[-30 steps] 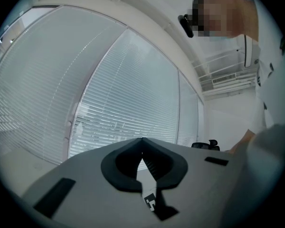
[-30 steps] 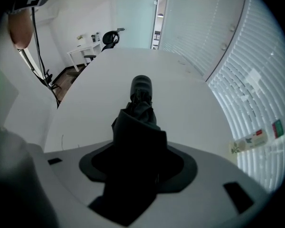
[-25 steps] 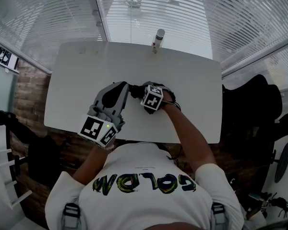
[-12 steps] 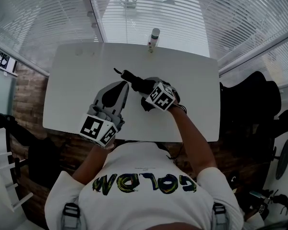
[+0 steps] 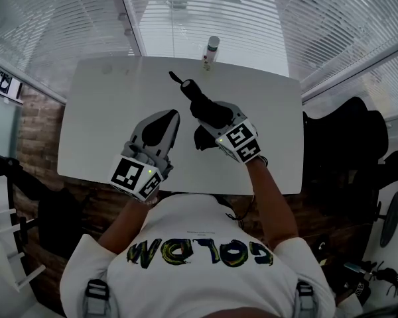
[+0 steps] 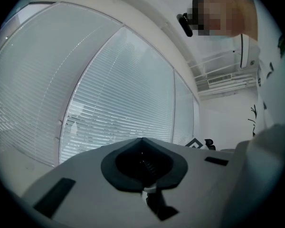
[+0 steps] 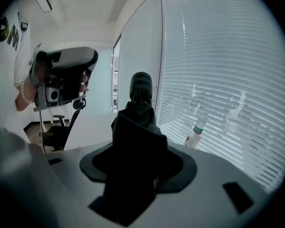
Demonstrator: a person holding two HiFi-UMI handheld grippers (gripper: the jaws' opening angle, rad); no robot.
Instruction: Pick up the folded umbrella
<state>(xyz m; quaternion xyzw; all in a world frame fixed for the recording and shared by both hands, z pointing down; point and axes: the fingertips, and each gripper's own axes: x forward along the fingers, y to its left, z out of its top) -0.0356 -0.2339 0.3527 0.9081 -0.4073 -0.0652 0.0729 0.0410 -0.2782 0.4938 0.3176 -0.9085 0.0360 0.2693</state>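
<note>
My right gripper view is showing what the head view is masking: the right tongs [image 7: 142,167] are clamping the black folded umbrella [image 7: 138,122], which is jutting out past them toward a small clear plastic bottle [image 7: 194,133] at the white surface's [image 5: 99,124] far edge. The left tongs [image 6: 142,163] are sitting pressed together, empty, just beside the right ones.

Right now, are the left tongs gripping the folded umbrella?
No, the left tongs are closed on nothing; the folded umbrella sits clamped in the right tongs.
</note>
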